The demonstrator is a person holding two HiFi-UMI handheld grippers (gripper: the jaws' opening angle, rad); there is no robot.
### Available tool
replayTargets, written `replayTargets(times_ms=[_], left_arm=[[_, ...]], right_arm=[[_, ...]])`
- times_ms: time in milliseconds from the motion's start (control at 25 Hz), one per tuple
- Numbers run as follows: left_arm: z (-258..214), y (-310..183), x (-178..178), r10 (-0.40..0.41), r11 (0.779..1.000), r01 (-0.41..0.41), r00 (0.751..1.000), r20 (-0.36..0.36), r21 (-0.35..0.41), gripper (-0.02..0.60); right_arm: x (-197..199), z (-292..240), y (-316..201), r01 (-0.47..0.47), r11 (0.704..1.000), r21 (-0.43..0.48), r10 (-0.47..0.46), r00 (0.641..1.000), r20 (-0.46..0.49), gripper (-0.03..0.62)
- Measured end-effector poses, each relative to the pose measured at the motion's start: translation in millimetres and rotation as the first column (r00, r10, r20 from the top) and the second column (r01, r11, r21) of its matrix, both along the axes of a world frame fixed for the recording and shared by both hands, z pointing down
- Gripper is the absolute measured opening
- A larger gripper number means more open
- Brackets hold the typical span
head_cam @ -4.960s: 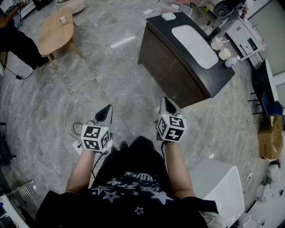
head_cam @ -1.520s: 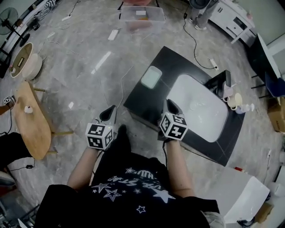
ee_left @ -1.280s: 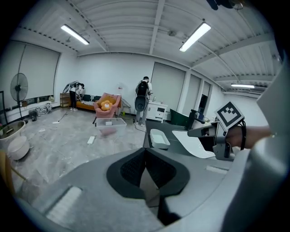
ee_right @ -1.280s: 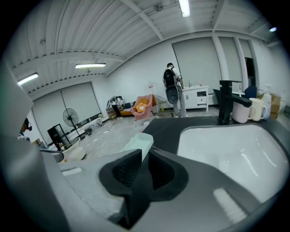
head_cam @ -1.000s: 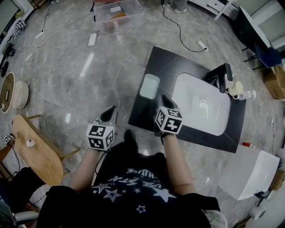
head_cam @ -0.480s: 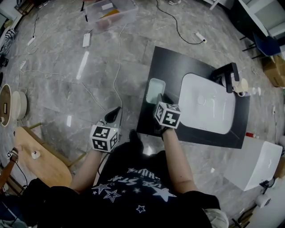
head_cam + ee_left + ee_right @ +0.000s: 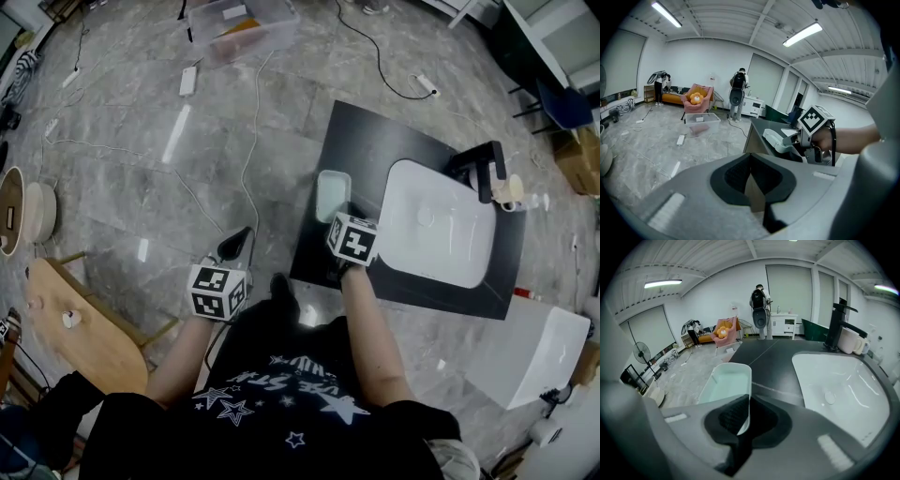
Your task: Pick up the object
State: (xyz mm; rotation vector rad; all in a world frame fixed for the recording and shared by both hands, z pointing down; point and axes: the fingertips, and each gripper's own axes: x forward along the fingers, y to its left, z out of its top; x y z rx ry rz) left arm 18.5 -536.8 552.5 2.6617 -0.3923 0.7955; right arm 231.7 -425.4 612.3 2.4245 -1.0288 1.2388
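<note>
A pale green, shallow rectangular tray (image 7: 333, 192) lies on the black counter (image 7: 375, 141), near its left edge and left of the white sink (image 7: 436, 225). My right gripper (image 7: 338, 214) hovers at the tray's near end with its jaws shut and nothing between them. In the right gripper view the tray (image 7: 726, 383) fills the space just beyond the right gripper (image 7: 740, 441). My left gripper (image 7: 238, 243) is shut and empty over the floor, left of the counter. The left gripper view looks past the left gripper (image 7: 752, 201) at the tray (image 7: 776, 138).
A black faucet (image 7: 480, 167) and a cream cup (image 7: 511, 190) stand behind the sink. A wooden table (image 7: 84, 328) is at the left, a clear plastic bin (image 7: 239, 23) at the back, a white box (image 7: 544, 356) at the right. Cables cross the floor.
The counter has come close as the person walked up to it. My right gripper has reached forward over the counter to the tray's near end. The left gripper stays over the floor.
</note>
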Motion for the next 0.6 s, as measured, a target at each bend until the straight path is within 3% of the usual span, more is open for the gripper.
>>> replayTargets(times_ms=[280,600], left_arm=[[-21.3,20.2,2.0,-0.033,0.999,0.034,0.999,-0.027,0.038,0.009],[-53.9,72.9,5.5,-0.103,0.988,0.11,0.993,-0.066,0.112,0.009]], right_arm=[[8.7,-35.9,12.2,0.027,0.996,0.08,-0.025,0.999,-0.03,0.011],[18.9,-81.1,60.1,0.105,0.978,0.179,-0.094,0.993,-0.065,0.011]])
